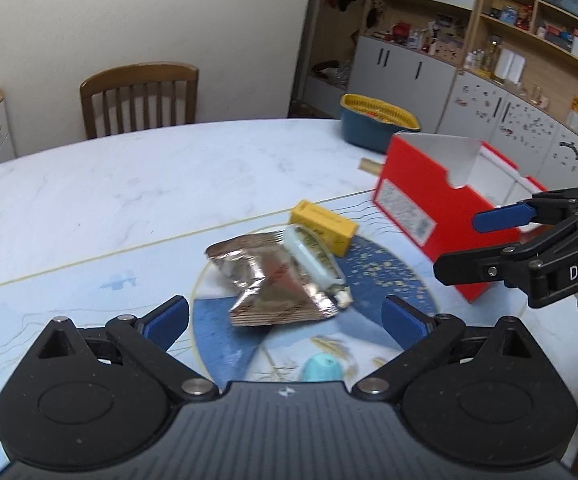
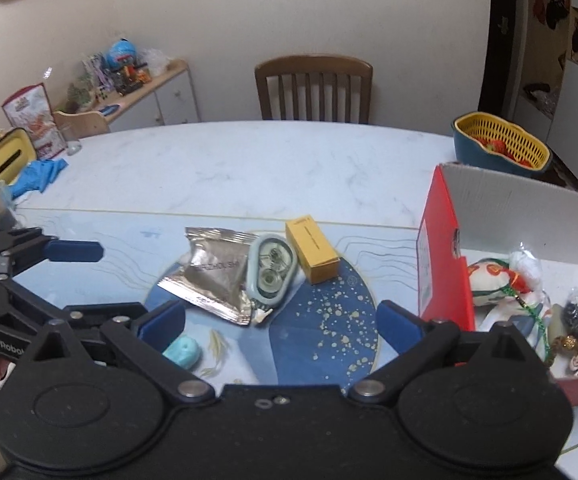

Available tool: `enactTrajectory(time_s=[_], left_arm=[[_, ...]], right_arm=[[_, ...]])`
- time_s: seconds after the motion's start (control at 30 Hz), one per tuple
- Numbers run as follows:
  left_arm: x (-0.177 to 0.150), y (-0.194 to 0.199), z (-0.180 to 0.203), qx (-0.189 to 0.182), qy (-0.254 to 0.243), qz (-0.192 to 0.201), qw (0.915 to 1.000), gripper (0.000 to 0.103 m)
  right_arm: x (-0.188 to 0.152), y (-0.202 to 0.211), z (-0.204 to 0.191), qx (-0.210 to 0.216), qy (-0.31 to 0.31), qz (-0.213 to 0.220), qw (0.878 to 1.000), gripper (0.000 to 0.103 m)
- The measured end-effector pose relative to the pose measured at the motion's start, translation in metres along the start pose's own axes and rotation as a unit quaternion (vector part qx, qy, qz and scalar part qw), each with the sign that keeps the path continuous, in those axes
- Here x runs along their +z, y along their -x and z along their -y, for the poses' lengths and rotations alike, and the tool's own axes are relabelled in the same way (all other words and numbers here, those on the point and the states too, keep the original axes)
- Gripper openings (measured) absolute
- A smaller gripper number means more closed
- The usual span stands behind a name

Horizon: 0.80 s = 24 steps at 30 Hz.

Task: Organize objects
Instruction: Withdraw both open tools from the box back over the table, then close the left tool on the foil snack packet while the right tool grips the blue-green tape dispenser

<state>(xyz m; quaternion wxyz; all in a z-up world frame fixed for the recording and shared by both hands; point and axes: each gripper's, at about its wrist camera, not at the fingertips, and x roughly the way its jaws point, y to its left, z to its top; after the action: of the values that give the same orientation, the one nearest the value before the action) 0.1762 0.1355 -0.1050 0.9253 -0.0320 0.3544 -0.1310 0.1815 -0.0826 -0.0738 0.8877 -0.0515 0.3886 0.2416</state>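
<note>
A silver foil packet [image 1: 269, 280] [image 2: 213, 276], a pale oval correction-tape case [image 1: 314, 254] [image 2: 272, 270], a small yellow box [image 1: 324, 226] [image 2: 311, 250] and a teal eraser-like lump [image 1: 323, 366] [image 2: 182, 351] lie on the round blue mat [image 2: 321, 320]. An open red box [image 1: 429, 216] [image 2: 445, 264] at the right holds a stuffed toy [image 2: 497, 284] and trinkets. My left gripper [image 1: 285, 320] is open and empty, just short of the packet. My right gripper [image 2: 279, 322] is open and empty, above the mat; it also shows in the left wrist view [image 1: 465, 246].
A blue and yellow strainer basket [image 2: 501, 146] [image 1: 377, 120] with red fruit stands behind the red box. A wooden chair [image 2: 313, 88] is at the far side of the marble table [image 2: 249, 160]. Blue gloves [image 2: 39, 176], a tissue box and jars sit at the table's left.
</note>
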Motion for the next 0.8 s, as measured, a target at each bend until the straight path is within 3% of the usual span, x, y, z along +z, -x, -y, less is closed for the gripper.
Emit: enactTrajectory(time_s=[0.3,0.8], left_arm=[[-0.002,-0.039,-0.020,0.013,0.014,-0.015,0.9997,0.103],[0.011,-0.081,-0.028,-0.002,0.039,-0.030,0.9988,0.101]], right_arm=[[0.008,-0.047,0.003,-0.002,-0.029,-0.039,0.999,0.094],[0.024,-0.109,0.012,0.022,-0.090,-0.082,0.992,0.075]])
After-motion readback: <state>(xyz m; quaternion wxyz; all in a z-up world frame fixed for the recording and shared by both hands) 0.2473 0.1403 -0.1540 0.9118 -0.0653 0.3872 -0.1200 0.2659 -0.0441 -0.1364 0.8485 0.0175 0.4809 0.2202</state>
